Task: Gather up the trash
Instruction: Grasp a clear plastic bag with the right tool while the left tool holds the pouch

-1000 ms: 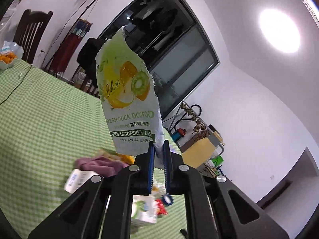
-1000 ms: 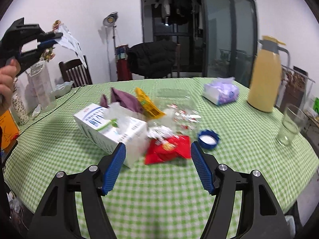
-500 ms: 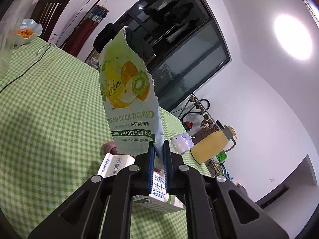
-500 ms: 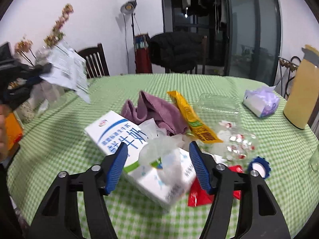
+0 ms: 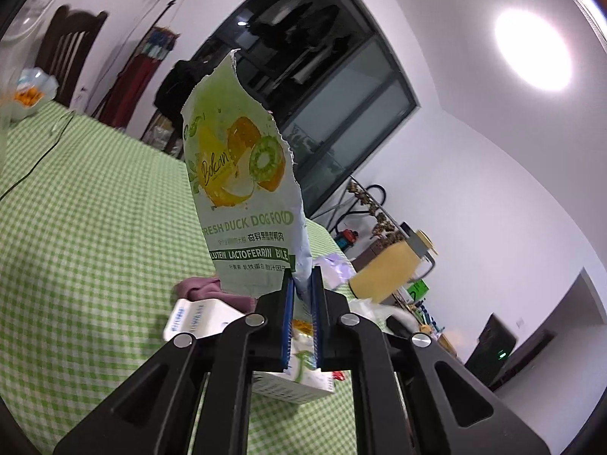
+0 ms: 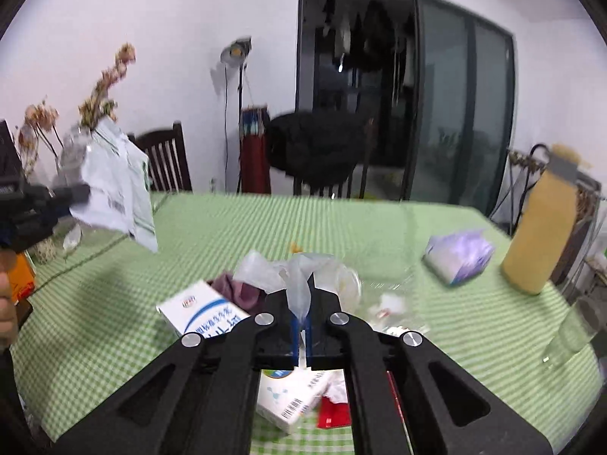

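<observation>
While the left claw (image 5: 301, 284) pinches the torn dog-food pouch (image 5: 242, 204), the right claw (image 6: 301, 326) — just closed — clamps seemingly clear plastic wrap (image 6: 299, 276).

We see through two fisheye cameras, each mounted just behind a handheld gripper and looking forward along its black fingers, which fill the bottom of each picture. The left wrist view sits low and close over the green checked table (image 5: 87, 227), rolled so the room leans and tipped up toward the ceiling light (image 5: 533, 51), with a torn dog food pouch (image 5: 242, 197) very near the lens. The right wrist view looks across the table from higher up, roughly level, toward the dark glass doors (image 6: 402, 87); both views share the white milk carton (image 6: 201, 313), the yellow jug (image 6: 538, 227) and those doors, and the right view also catches the left gripper (image 6: 81, 191) at its left edge.
</observation>
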Demonstrator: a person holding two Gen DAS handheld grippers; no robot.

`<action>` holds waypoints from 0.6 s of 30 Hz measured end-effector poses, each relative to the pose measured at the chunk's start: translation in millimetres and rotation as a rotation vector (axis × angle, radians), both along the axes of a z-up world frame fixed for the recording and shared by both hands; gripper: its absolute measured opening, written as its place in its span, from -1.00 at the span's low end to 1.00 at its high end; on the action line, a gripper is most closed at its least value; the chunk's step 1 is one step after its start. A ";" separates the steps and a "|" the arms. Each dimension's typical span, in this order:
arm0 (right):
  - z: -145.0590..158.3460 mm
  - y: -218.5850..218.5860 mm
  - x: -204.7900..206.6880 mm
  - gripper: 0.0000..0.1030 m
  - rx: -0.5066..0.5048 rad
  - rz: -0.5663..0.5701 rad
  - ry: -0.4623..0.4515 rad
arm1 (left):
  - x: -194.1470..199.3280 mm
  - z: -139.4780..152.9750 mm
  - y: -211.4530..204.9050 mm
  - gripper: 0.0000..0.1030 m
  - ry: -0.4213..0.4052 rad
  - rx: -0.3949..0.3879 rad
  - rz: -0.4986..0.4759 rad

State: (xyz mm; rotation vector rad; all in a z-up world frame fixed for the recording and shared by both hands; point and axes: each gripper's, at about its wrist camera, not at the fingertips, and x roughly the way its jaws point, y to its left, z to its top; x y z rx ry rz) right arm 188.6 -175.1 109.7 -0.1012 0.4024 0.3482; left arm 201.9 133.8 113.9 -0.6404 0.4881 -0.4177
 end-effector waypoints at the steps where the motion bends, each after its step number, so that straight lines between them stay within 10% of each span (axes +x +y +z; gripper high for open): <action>1: 3.6 -5.0 -3.5 -0.97 0.005 -0.005 -0.009 | -1.1 3.4 -6.3 -0.89 -0.005 0.007 -0.009; 18: -4.4 -209.7 -106.1 -0.97 0.093 -0.344 -0.063 | -20.9 22.7 -225.7 -0.89 -0.012 0.162 -0.410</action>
